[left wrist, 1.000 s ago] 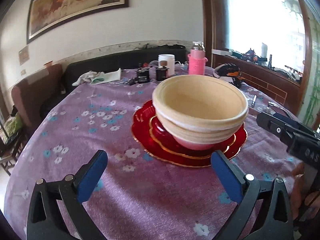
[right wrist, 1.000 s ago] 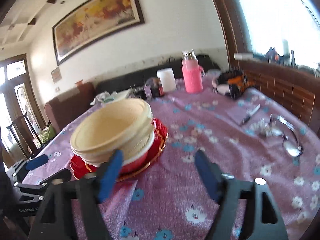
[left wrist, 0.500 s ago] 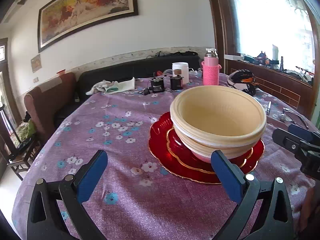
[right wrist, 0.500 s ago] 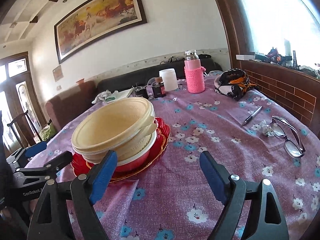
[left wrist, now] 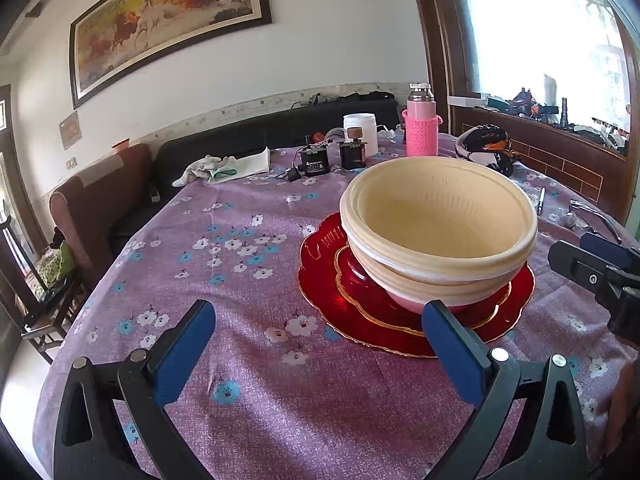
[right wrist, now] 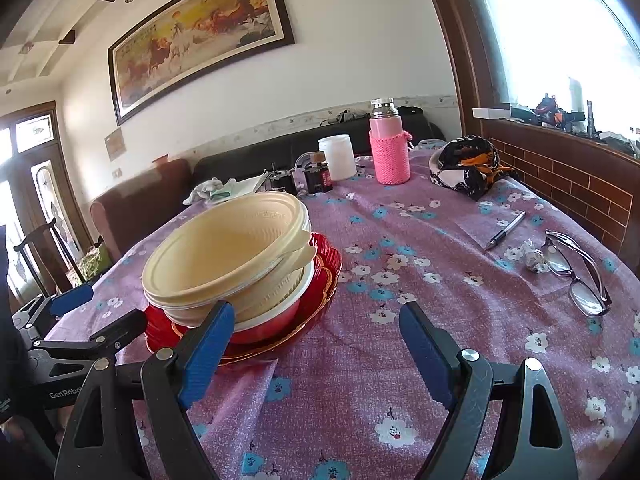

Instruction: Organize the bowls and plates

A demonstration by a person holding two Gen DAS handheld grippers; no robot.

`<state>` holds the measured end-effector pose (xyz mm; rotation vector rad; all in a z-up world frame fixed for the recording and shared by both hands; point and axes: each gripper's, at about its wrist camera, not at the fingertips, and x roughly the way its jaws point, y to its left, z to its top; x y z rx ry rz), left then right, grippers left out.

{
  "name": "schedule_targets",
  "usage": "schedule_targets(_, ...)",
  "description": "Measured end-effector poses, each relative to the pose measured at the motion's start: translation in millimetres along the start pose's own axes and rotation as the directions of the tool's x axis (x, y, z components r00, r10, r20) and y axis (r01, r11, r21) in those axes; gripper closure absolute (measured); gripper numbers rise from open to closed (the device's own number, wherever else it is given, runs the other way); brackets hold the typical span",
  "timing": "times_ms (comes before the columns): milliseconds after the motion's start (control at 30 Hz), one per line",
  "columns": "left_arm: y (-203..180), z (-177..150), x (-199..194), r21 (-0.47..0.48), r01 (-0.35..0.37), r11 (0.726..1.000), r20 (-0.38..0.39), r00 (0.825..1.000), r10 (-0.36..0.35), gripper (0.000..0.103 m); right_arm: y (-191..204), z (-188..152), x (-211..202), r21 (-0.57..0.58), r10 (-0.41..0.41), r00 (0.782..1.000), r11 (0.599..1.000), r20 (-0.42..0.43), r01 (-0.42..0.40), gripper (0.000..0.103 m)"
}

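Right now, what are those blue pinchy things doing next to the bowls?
A person holds a pincher tool in each hand. The left gripper and the right gripper are both open and hold nothing. In front of them, the cream bowls sit stacked inside a red bowl, on top of the red plates, on the purple flowery tablecloth. The top bowl sits a bit crooked. The stack looks tidied up, and nothing is touching it.
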<state>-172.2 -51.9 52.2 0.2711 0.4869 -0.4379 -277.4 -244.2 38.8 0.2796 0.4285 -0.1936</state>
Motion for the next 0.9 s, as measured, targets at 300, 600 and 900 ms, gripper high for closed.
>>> schedule_targets(300,-2,0,1,0.01,0.001,1.0,-0.001,1.0,-0.001,0.0,0,0,0,0.0,-0.001,1.0,1.0,-0.004,0.001,0.015)
schedule_targets(600,-3,1,-2,0.018,-0.004,1.0,0.005,1.0,0.004,0.0,-1,-1,1,0.005,-0.006,1.0,1.0,-0.006,0.006,0.015)
schedule_targets(900,-6,0,-10,0.05,-0.055,0.997,0.049,0.997,0.052,0.0,-2,-1,1,0.008,-0.01,1.0,1.0,-0.012,0.01,0.015)
